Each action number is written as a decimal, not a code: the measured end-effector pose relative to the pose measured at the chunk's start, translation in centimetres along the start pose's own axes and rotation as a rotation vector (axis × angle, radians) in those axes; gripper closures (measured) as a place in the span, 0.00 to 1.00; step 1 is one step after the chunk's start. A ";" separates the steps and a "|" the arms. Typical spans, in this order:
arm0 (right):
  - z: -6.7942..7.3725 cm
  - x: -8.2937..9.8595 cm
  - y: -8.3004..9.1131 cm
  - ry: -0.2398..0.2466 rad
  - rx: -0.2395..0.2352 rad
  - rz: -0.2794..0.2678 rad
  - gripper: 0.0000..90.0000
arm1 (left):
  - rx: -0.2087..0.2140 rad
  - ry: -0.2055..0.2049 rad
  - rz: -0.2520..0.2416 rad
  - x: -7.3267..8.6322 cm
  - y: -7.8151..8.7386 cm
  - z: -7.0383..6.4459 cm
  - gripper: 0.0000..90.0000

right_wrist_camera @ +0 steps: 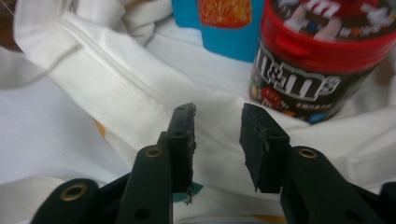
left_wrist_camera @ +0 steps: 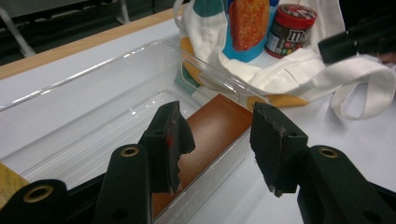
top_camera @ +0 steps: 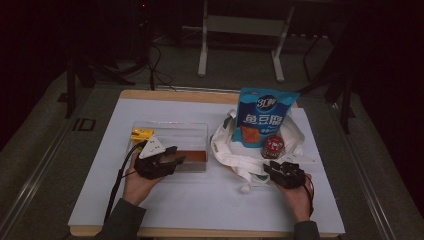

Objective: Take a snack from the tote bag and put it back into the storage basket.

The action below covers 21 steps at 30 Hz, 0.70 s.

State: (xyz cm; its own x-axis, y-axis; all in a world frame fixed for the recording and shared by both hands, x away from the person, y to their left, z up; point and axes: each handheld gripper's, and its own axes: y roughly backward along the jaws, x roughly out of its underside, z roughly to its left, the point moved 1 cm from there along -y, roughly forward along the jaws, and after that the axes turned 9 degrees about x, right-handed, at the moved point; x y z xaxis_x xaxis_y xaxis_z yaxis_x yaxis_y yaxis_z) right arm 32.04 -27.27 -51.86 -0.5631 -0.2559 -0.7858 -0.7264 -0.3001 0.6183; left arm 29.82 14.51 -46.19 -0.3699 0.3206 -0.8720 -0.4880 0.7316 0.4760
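Note:
A clear plastic bin [top_camera: 170,131] sits left of centre with a flat brown block [top_camera: 193,156] at its near right corner and a yellow object [top_camera: 141,134] at its left end. My left gripper [top_camera: 172,157] hovers open at the bin's near edge; in the left gripper view its jaws [left_wrist_camera: 217,121] frame the brown block [left_wrist_camera: 215,130] without touching it. A white tote bag [top_camera: 250,159] lies to the right, holding a blue snack bag [top_camera: 262,120] and a red-lidded M&M's jar [top_camera: 273,146]. My right gripper [top_camera: 272,167] is open just above the tote's fabric [right_wrist_camera: 116,84], close in front of the jar [right_wrist_camera: 317,70].
The bin and the tote rest on a white mat [top_camera: 200,200] on a wooden table [top_camera: 165,95]. The tote's strap [left_wrist_camera: 359,88] trails onto the mat near the bin. A dark floor with stand legs [top_camera: 202,55] lies beyond the table.

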 end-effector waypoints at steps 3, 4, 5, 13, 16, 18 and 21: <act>-0.1 -0.6 0.5 -0.003 -0.009 -0.013 0.74 | 0.026 -0.001 -0.009 0.3 -0.2 -0.3 0.61; -0.1 -0.9 0.7 -0.002 -0.012 -0.017 0.75 | 0.033 0.001 -0.010 0.4 -0.2 -0.4 0.61; -0.2 -1.0 0.8 0.001 -0.011 -0.020 0.75 | 0.039 0.001 -0.013 0.5 -0.3 -0.5 0.61; -0.8 -2.7 1.4 0.011 -0.005 -0.031 0.75 | 0.060 -0.037 -0.007 1.6 -1.3 -1.5 0.61; -1.2 -3.3 1.6 0.024 0.005 -0.035 0.76 | 0.060 -0.051 0.002 2.1 -1.9 -1.7 0.60; -1.4 -3.6 1.7 0.023 0.007 -0.037 0.76 | 0.063 -0.050 0.003 2.5 -2.2 -1.8 0.60; -1.7 -4.1 1.8 0.021 0.012 -0.041 0.76 | 0.067 -0.057 0.015 3.1 -2.7 -1.9 0.62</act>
State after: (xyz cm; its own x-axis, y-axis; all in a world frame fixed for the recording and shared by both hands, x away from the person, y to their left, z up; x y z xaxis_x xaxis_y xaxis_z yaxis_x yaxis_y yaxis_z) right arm 33.74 -28.28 -47.50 -0.5248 -0.2628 -0.8097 -0.7534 -0.2993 0.5855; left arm 28.47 12.33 -49.98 -0.3301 0.3644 -0.8708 -0.4276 0.7647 0.4821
